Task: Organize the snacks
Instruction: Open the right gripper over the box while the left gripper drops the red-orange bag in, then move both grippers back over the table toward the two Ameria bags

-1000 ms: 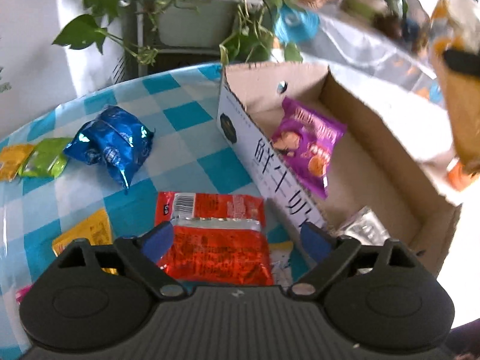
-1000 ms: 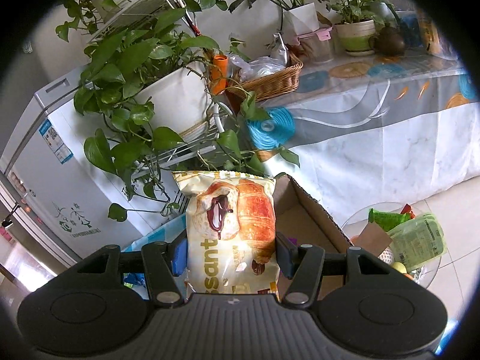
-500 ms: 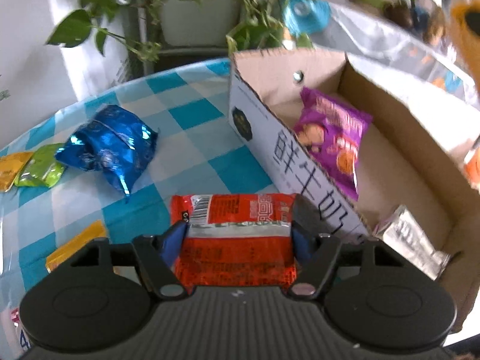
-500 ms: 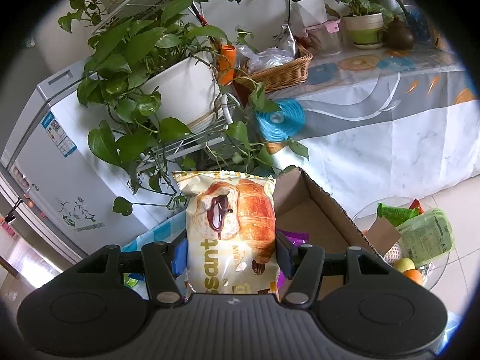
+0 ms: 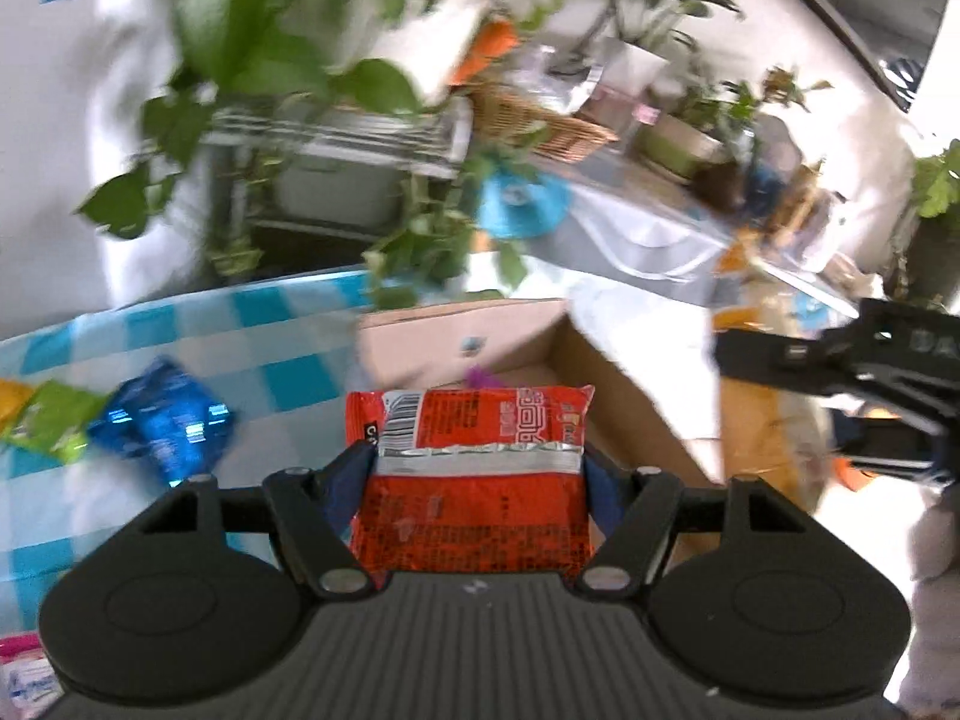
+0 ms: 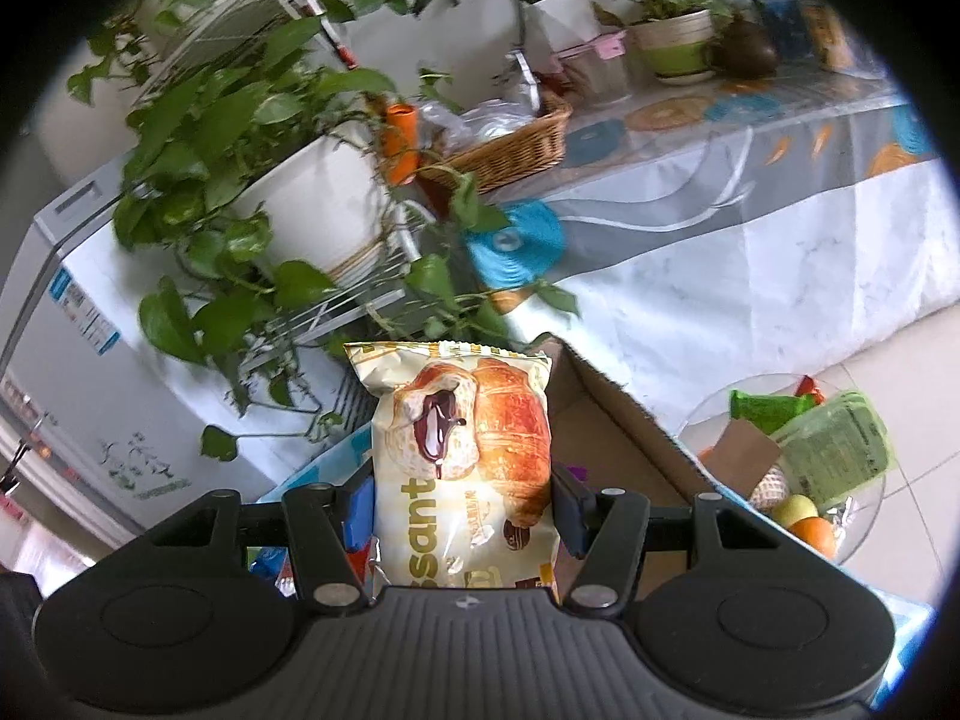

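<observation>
Where packets block view, box [image 5: 624, 414] interiors vanish.

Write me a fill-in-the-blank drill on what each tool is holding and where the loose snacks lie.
1. The left tool is shut on a ____ snack packet.
2. The packet in the right tool shows a picture of a ____.
3. The blue snack bag lies on a ____-patterned tablecloth.
4. Behind the red packet stands an open ____ box.

Missing words: red; croissant; checked; cardboard
</observation>
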`<control>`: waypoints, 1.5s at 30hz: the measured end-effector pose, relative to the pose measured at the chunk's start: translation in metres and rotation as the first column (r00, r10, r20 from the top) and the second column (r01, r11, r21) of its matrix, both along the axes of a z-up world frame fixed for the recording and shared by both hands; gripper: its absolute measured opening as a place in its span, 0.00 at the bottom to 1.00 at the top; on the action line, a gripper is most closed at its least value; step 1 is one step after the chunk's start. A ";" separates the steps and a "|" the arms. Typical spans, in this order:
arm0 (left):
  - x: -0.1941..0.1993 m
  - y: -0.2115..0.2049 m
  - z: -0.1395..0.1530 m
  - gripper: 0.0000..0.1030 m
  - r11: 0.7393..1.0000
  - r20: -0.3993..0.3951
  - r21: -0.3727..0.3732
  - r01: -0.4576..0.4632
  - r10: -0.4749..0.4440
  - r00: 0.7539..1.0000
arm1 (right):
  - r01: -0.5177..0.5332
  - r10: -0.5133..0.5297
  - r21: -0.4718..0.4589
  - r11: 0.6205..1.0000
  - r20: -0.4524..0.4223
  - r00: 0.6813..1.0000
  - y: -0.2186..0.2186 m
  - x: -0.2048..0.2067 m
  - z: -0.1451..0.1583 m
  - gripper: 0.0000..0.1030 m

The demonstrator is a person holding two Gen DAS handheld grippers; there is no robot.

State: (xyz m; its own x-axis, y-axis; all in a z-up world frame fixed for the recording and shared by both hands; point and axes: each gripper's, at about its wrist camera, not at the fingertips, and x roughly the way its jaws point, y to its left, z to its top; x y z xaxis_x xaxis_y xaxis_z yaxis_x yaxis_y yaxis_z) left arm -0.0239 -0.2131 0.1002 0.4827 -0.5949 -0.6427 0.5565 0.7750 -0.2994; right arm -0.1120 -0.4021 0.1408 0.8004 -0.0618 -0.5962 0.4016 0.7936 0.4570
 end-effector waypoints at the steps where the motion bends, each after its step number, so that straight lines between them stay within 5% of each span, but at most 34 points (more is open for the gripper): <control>1: -0.002 -0.008 -0.001 0.69 1.000 -0.002 0.002 0.017 -0.017 1.000 | 0.009 -0.009 0.002 1.000 0.000 1.000 -0.002 -0.001 0.000 0.62; 6: -0.010 -0.031 -0.003 0.76 0.997 -0.055 -0.046 0.063 -0.065 0.996 | 0.046 -0.046 0.003 0.999 -0.009 0.999 -0.006 -0.001 -0.003 0.65; 9: -0.013 -0.035 0.002 0.86 0.998 -0.028 -0.004 0.066 -0.066 0.997 | 0.062 -0.062 0.030 0.998 -0.001 0.998 -0.010 -0.003 -0.003 0.70; 21: -0.006 0.019 0.023 0.91 1.000 0.027 0.008 0.002 -0.002 1.000 | 0.031 -0.033 0.057 0.998 0.028 0.999 -0.008 -0.002 -0.002 0.78; 33: 0.004 0.123 0.017 0.94 0.990 0.029 0.097 -0.099 0.096 0.995 | -0.183 0.183 -0.015 0.983 0.055 0.982 0.033 0.010 0.002 0.81; 45: 0.014 0.188 -0.039 0.94 0.960 -0.062 0.153 -0.234 0.245 0.967 | -0.347 0.344 -0.035 0.937 -0.060 0.937 0.118 -0.006 -0.027 0.81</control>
